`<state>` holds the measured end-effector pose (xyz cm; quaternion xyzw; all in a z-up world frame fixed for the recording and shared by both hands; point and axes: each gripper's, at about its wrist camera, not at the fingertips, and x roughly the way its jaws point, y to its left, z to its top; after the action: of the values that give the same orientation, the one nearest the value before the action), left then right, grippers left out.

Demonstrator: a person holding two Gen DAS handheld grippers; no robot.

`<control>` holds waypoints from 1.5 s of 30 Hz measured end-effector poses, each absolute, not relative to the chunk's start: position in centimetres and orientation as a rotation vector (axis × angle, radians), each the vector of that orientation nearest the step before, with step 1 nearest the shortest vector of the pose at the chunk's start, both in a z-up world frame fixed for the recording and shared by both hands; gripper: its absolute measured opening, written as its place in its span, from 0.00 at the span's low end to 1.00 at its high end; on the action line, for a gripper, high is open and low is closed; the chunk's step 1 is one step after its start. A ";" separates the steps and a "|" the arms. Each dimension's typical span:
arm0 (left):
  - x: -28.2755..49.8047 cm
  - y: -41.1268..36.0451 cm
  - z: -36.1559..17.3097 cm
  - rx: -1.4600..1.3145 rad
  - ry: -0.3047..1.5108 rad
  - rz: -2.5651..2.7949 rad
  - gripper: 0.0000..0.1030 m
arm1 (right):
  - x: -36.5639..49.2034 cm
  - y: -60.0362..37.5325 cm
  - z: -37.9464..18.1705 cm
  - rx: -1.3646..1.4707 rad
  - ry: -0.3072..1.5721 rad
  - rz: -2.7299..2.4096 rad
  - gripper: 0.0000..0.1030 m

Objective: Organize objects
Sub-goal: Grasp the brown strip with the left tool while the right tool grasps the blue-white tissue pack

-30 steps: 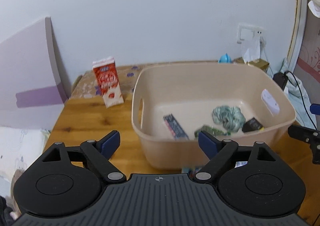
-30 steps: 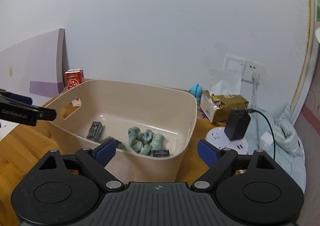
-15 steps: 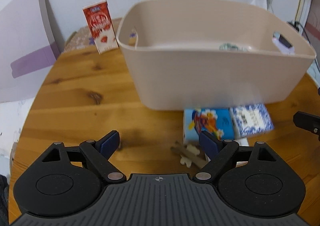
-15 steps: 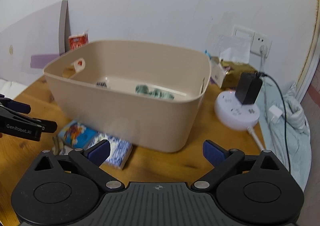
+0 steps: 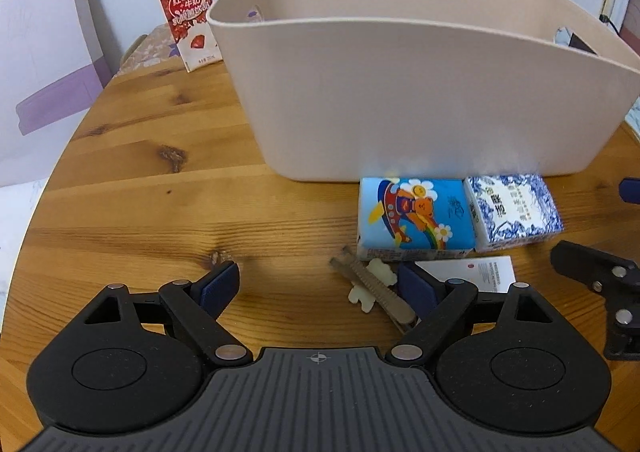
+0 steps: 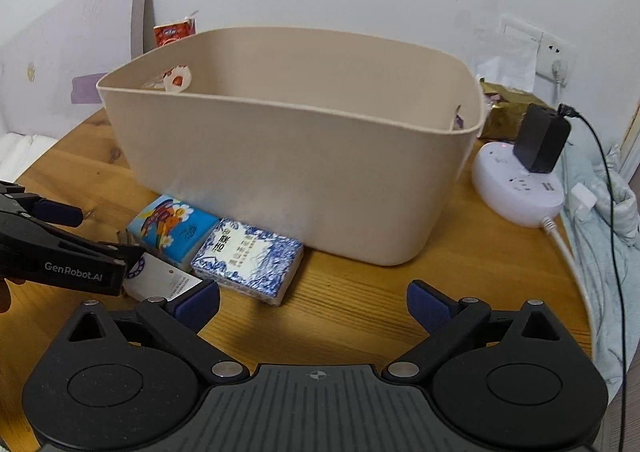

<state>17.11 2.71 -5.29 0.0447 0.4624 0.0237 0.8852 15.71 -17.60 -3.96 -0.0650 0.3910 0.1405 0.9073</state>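
A beige bin [image 5: 420,100] [image 6: 280,164] stands on the round wooden table [image 5: 140,204]. In front of it lie a blue cartoon tissue pack [image 5: 414,218] [image 6: 172,226], a blue-and-white patterned tissue pack [image 5: 514,212] [image 6: 248,256], a white card [image 5: 476,272] [image 6: 160,282] and a small wooden clip with a cream piece [image 5: 372,288]. My left gripper [image 5: 320,286] is open and empty, low over the table near the clip. My right gripper [image 6: 312,302] is open and empty, just before the patterned pack.
A red milk carton [image 5: 186,18] stands behind the bin at the left. A white power strip with a black adapter [image 6: 520,176] and cable lies at the right table edge. A gold tissue box [image 6: 504,112] sits behind it. A board leans on the wall at left.
Both grippers have dropped from above the bin to table height in front of it. The bin's contents are hidden now; the tissue packs, card and clip have come into view.
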 end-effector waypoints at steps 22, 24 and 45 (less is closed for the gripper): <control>16.4 4.6 -4.6 0.023 0.933 -0.034 0.41 | 18.2 -13.9 -6.6 -0.067 0.822 0.312 1.00; 16.6 4.8 -4.6 0.016 0.930 -0.045 0.36 | 18.3 -13.8 -6.7 -0.063 0.822 0.315 1.00; 14.8 5.7 -4.5 -0.073 0.916 -0.085 0.34 | 16.8 -15.7 -6.6 -0.058 0.830 0.292 0.65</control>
<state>14.83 5.73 -4.53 -0.0354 0.4418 -0.0408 0.8955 16.84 -15.66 -6.57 -0.0281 0.4017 0.1411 0.9044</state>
